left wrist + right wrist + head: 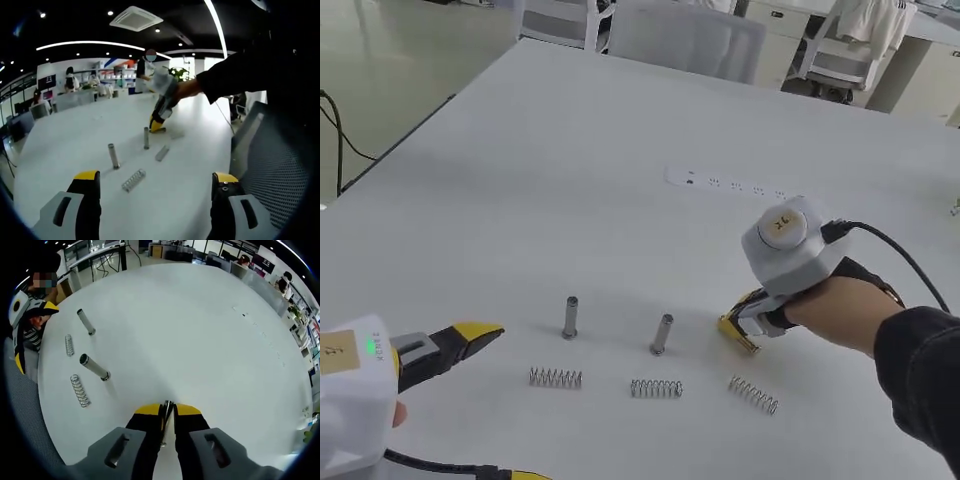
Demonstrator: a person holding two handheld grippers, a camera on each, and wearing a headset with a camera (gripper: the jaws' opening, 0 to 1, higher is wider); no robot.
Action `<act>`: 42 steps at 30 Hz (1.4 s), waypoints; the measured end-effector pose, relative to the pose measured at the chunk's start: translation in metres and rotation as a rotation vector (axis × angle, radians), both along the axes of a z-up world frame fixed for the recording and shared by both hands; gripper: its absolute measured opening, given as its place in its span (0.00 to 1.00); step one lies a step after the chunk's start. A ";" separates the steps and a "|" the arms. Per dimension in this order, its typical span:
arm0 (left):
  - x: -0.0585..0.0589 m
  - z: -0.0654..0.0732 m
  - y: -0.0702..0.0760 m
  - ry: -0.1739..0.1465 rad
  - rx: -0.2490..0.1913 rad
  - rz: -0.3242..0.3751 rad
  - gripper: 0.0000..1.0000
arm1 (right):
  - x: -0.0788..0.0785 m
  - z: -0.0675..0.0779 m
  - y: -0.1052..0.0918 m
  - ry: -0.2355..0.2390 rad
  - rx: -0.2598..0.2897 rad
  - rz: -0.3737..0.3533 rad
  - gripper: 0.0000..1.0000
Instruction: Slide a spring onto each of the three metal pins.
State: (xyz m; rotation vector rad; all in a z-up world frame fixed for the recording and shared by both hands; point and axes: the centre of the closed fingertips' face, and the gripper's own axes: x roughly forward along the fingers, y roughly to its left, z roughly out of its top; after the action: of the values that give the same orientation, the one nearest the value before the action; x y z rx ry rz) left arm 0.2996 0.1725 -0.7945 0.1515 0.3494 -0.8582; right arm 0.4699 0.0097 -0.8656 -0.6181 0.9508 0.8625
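Note:
Two metal pins [570, 316] [662, 333] stand upright on the white table [620, 170]. In front of them three springs [555, 377] [656, 388] [753, 394] lie in a row. My right gripper [737, 334] is low at the table, just right of the second pin. In the right gripper view its jaws are shut on a third metal pin [166, 415], with my right gripper [167, 409] pointing down at the tabletop. My left gripper [510, 403] hovers open at the near left, nothing between its fingers [87, 176]. It faces the pins [114, 155] and the nearest spring [133, 179].
A white power strip [730, 185] lies further back on the table. Grey chairs [685, 38] stand at the far edge. The table's left edge [400, 140] drops to the floor with cables. People sit at distant desks [70, 82].

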 end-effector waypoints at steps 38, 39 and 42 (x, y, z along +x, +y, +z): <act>-0.005 0.010 0.001 -0.029 0.021 0.007 0.88 | -0.016 0.038 -0.003 -0.050 0.116 -0.108 0.05; -0.005 0.010 0.001 -0.029 0.022 0.007 0.88 | -0.017 0.039 -0.002 -0.056 0.117 -0.105 0.05; -0.006 0.011 0.000 -0.031 0.023 0.007 0.88 | -0.019 0.039 -0.003 -0.057 0.120 -0.106 0.05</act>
State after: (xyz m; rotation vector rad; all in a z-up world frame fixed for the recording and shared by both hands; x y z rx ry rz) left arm 0.2937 0.1721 -0.7840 0.1844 0.3308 -0.8446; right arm 0.4511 0.0064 -0.8264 -0.4833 0.8656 0.7973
